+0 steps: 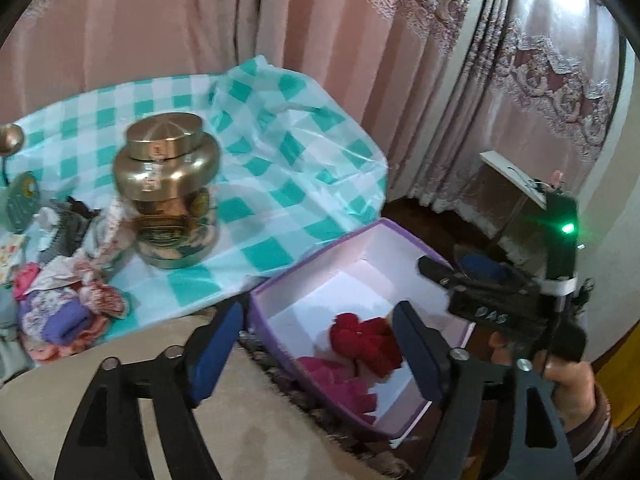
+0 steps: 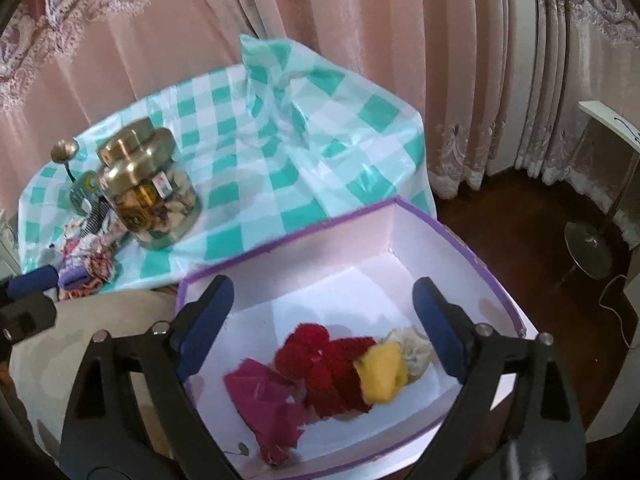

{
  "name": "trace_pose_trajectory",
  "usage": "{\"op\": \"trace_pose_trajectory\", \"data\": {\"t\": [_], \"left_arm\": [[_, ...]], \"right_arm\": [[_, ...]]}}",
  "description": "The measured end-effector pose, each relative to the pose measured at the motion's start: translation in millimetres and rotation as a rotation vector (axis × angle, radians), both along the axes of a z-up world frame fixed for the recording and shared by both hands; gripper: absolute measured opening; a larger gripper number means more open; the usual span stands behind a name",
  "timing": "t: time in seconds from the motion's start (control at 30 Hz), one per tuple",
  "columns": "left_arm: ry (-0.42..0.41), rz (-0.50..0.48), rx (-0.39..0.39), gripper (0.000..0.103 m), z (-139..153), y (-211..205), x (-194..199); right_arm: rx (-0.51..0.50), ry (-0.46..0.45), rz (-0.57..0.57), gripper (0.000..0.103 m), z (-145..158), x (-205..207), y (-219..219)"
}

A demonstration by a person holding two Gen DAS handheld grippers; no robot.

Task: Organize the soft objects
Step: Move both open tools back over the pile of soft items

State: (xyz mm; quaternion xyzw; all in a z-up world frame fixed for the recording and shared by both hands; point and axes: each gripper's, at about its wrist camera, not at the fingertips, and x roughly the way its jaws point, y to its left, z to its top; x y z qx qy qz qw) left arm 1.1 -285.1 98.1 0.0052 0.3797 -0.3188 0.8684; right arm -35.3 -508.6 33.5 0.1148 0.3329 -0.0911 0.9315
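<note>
Purple-rimmed box; teal-white checked tablecloth; red cloth, possibly knitted

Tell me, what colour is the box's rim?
Purple rim on the box; clearest in the right wrist view.

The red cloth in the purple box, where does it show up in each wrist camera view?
Left wrist: red cloth lower centre-right, partly behind the gripper's right finger.
Right wrist: red cloth lower centre, between the magenta cloth and the yellow one.
Shared landmark: gold-lidded jar on the checked cloth.
</note>
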Motion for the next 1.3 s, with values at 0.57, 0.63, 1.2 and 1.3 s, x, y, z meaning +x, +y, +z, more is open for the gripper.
{"op": "trace_pose_trajectory", "data": {"t": [0.57, 0.63, 1.2, 1.3], "left_arm": [[-0.142, 0.219, 0.077, 0.083, -14.3, 92.4, -20.5], [-0.12, 0.273, 0.068, 0.083, -21.2, 119.1, -19.3], [-0.003, 0.576, -0.044, 0.082, -58.9, 255.9, -24.3], [0.001, 0.61, -0.053, 0.082, -59.8, 266.0, -23.5]], "right_arm": [[-0.031, -0.068, 0.132, 0.1, 7.2, 0.9, 39.7], [-0.039, -0.064, 0.156, 0.1, 5.5, 1.9, 47.1], [-0.068, 0.008, 0.406, 0.1, -7.4, 28.7, 147.3], [-0.073, 0.015, 0.445, 0.1, -8.4, 35.3, 165.2]]}}
